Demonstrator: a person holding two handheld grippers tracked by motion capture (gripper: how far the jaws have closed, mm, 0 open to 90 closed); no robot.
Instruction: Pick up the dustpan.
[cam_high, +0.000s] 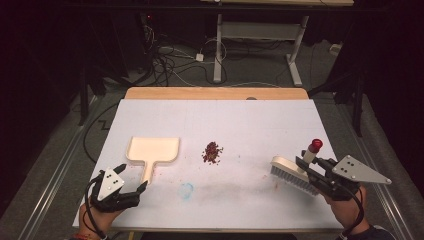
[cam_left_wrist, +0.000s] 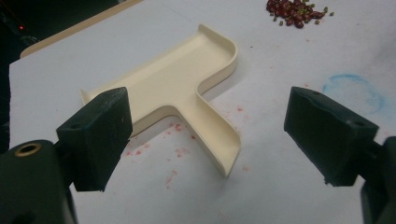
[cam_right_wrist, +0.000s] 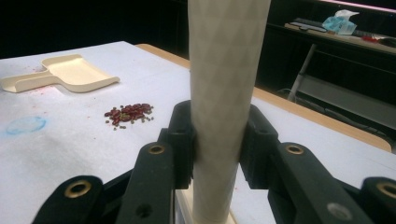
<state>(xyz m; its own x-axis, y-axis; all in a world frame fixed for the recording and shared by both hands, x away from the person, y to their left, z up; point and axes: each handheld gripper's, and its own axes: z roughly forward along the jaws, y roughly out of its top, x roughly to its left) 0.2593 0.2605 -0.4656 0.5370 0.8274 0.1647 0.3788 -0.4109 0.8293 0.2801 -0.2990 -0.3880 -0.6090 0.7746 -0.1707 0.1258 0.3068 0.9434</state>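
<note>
From where I stand, the sweeping job looks barely begun. The right tool (cam_high: 306, 169) is clenched on the handle of a small brush (cam_high: 292, 172), its bristles hanging just above the white tabletop (cam_high: 260, 120) on the right side; in the right gripper view the pale handle (cam_right_wrist: 224, 93) sits squeezed between the two black jaws. The left tool (cam_high: 131, 186) is released, its jaws spread wide and aimed at the handle of the cream dustpan (cam_high: 152, 150), which lies flat on the left half of the tabletop, untouched. Between brush and dustpan sits the little heap of red beans (cam_high: 212, 152), undisturbed and well apart from both. So one implement is in hand. I judge that what is left is gripping the dustpan, bringing it beside the heap, and brushing the beans into it.
</note>
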